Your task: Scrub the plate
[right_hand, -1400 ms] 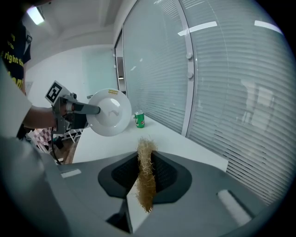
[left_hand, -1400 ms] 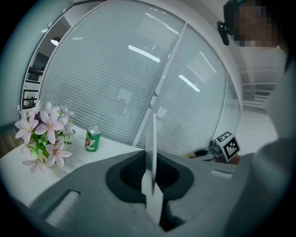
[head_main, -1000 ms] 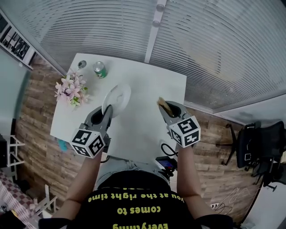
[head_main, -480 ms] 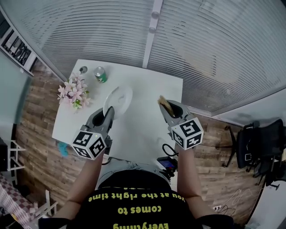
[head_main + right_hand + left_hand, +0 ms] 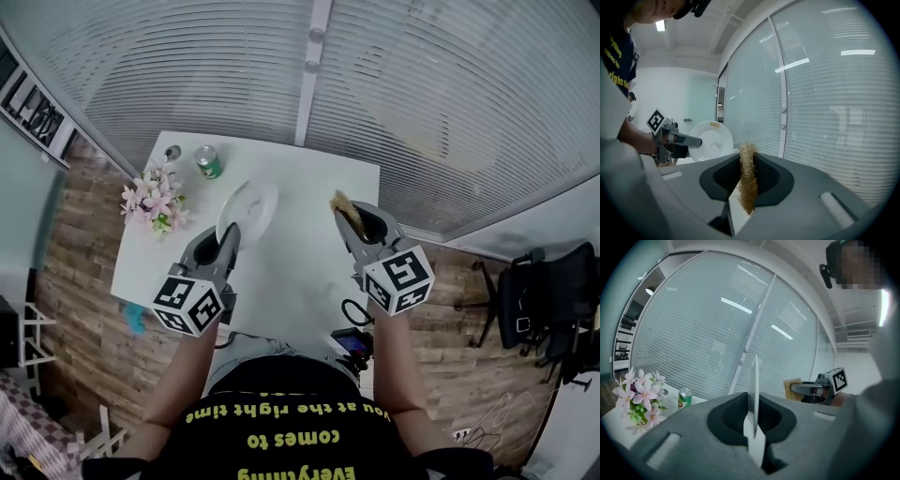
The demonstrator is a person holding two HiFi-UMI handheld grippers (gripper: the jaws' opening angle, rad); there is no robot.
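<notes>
Two grippers up over table (image 5: 305,267), both loaded. Left gripper (image 5: 228,236) clamped on rim of plate (image 5: 249,206). We hold plate on edge, up off table by look of it, thin edge toward its own jaws, broad face turned toward our right side. Right gripper (image 5: 348,218) pinched narrow on scrub pad (image 5: 341,206), fibrous strip upright between jaws, tip poking forward. Plate lies left of pad, well apart. Our call: right hand crosses leftward, pad flat onto plate's face. Can (image 5: 207,161) and flowers (image 5: 155,199) sit back left, off that line.
</notes>
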